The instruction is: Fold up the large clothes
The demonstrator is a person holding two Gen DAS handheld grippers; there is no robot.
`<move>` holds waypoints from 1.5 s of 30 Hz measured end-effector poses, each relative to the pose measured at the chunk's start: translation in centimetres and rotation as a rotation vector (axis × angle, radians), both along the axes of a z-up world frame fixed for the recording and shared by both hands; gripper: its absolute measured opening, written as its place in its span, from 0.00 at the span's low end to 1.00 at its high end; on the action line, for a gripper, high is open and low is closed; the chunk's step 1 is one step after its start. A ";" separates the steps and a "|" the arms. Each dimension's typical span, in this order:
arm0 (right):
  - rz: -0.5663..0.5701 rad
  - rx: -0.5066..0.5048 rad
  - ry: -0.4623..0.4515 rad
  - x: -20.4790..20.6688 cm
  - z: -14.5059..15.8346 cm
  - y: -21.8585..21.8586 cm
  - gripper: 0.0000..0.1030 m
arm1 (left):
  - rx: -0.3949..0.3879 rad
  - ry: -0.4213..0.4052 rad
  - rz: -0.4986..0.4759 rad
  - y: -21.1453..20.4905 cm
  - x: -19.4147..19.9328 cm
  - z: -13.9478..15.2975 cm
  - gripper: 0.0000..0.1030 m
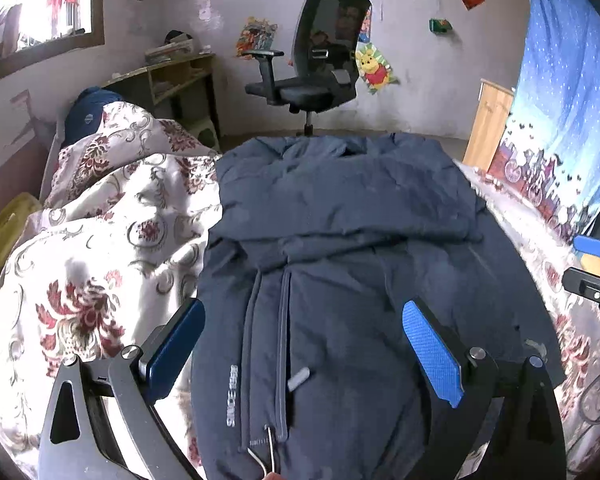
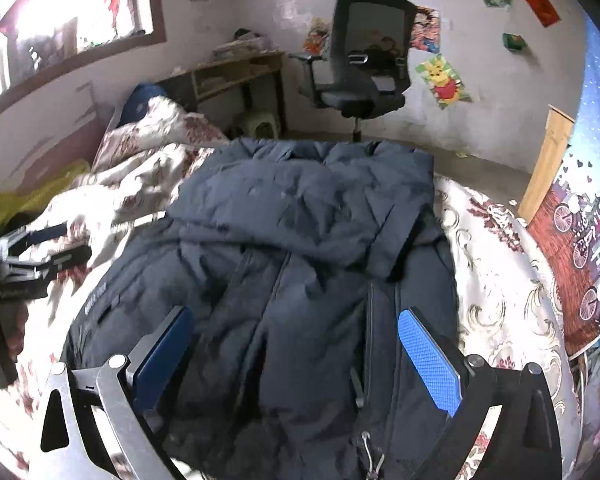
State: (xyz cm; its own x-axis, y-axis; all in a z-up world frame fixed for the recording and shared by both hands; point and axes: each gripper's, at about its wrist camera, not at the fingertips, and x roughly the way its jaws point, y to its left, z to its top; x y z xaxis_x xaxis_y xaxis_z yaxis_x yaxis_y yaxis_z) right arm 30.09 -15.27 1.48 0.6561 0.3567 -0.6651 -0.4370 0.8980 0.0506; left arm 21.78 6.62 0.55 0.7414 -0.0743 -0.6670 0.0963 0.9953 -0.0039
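A large dark navy padded jacket (image 1: 340, 220) lies on the bed, zipper up, its far part folded back over the body. It also shows in the right wrist view (image 2: 300, 220). My left gripper (image 1: 304, 344) is open and empty, hovering over the jacket's near left part by the zipper and drawstring. My right gripper (image 2: 296, 344) is open and empty over the jacket's near right part. The left gripper (image 2: 40, 256) shows at the left edge of the right wrist view, and the right gripper (image 1: 596, 276) at the right edge of the left wrist view.
The floral bedspread (image 1: 100, 240) is rumpled to the left of the jacket. A black office chair (image 1: 312, 64) and a wooden desk (image 1: 172, 76) stand by the far wall. A blue curtain (image 1: 560, 100) hangs on the right. A yellow bag (image 1: 0, 236) lies at the far left.
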 end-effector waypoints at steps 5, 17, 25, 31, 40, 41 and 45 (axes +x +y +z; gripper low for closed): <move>0.061 -0.058 0.016 -1.7 -2.4 -0.8 1.00 | 0.023 0.040 -0.013 -0.6 -1.5 -2.6 0.94; 0.221 -0.183 0.113 -4.6 -9.3 -2.1 1.00 | 0.115 0.112 -0.071 -0.4 -6.2 -6.8 0.94; 0.250 -0.225 0.232 -5.4 -12.6 -2.9 1.00 | 0.172 0.193 -0.111 0.6 -8.6 -9.4 0.94; 0.253 -0.248 0.276 -5.9 -13.8 -2.9 1.00 | 0.188 0.221 -0.119 0.9 -9.6 -10.6 0.94; 0.257 -0.294 0.317 -6.3 -15.3 -2.6 1.00 | 0.210 0.238 -0.165 0.9 -11.0 -11.9 0.94; 0.257 -0.297 0.319 -6.4 -15.4 -2.6 1.00 | 0.223 0.232 -0.170 0.8 -11.2 -12.1 0.94; 0.258 -0.317 0.318 -6.5 -15.8 -2.5 1.00 | 0.282 0.205 -0.179 0.2 -11.8 -12.8 0.94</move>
